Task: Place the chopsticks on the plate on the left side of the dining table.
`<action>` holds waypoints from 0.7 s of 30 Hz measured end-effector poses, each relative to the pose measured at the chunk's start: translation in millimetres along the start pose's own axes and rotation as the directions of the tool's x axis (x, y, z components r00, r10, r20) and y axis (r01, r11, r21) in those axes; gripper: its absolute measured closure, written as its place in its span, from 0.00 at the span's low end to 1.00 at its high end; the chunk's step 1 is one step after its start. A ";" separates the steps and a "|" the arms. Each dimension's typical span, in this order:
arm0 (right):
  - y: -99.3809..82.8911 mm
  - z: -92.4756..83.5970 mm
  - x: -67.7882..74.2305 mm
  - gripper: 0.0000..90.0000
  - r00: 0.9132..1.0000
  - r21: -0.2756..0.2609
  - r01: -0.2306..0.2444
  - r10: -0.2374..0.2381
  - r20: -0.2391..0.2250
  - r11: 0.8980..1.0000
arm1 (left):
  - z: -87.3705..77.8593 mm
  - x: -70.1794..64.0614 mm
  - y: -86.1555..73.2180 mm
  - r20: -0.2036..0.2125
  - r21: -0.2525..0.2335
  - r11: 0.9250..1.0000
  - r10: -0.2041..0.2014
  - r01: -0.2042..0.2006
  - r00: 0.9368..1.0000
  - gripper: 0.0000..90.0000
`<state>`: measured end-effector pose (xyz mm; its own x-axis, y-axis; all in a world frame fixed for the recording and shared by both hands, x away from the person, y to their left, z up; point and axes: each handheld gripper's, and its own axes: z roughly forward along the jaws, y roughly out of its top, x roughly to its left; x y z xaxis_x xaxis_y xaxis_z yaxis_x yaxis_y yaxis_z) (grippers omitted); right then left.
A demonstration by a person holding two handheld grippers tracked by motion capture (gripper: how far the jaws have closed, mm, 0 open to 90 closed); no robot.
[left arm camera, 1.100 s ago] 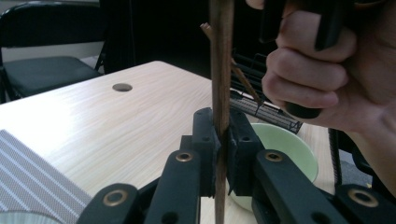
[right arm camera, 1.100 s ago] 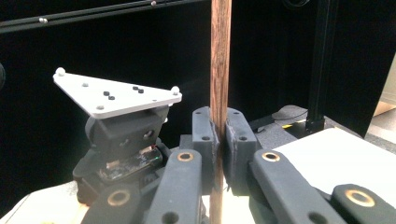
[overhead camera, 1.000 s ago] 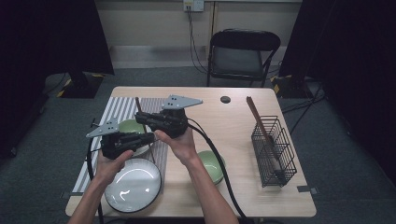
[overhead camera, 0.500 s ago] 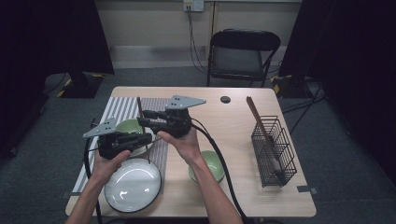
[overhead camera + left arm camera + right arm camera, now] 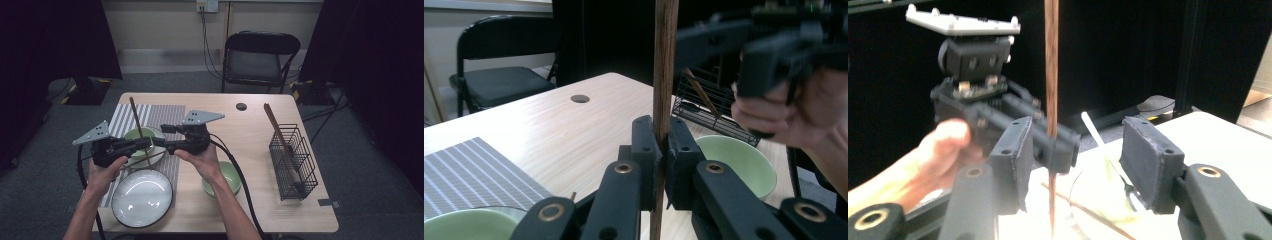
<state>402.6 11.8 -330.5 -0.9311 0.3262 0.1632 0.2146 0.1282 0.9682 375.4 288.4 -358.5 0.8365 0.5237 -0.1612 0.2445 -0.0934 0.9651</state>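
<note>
One thin brown wooden chopstick (image 5: 665, 65), upright, straight, square-edged.

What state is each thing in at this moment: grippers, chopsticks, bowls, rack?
Left gripper: shut on a chopstick.
Right gripper: open, fingers have just been opening, chopstick between them untouched.
Held chopstick: upright, clamped.
Second chopstick: lying across the green bowl.
Green bowl on the mat: upright.
Second green bowl: upright, empty.
Plate: empty.
Rack: upright, chopsticks leaning in it.

Dim room w/ dark edges; both gripper views blurry.
</note>
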 end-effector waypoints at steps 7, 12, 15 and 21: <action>-27.6 10.7 7.2 0.61 1.000 0.050 -0.018 0.019 -0.011 0.999 | -4.8 -3.3 4.9 -0.008 -0.026 1.000 0.016 -0.016 1.000 0.94; -42.7 25.1 10.6 0.63 0.999 0.083 -0.023 0.026 -0.036 0.996 | -2.4 -6.1 5.5 0.006 -0.020 1.000 0.015 -0.015 1.000 0.94; -47.3 32.6 10.5 0.67 0.998 0.091 -0.015 0.020 -0.052 0.996 | 1.1 -8.8 5.1 0.015 -0.005 1.000 0.020 -0.020 1.000 0.94; -56.7 42.0 6.7 0.78 0.997 0.107 -0.015 0.023 -0.077 0.994 | 9.0 -11.3 3.8 0.039 0.004 1.000 0.021 -0.021 0.999 0.94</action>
<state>396.6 46.1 -392.2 -0.9458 0.2557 0.2000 0.2590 0.2227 0.9399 371.2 274.6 -354.9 0.8598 0.4883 -0.1492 0.2289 -0.1074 0.9675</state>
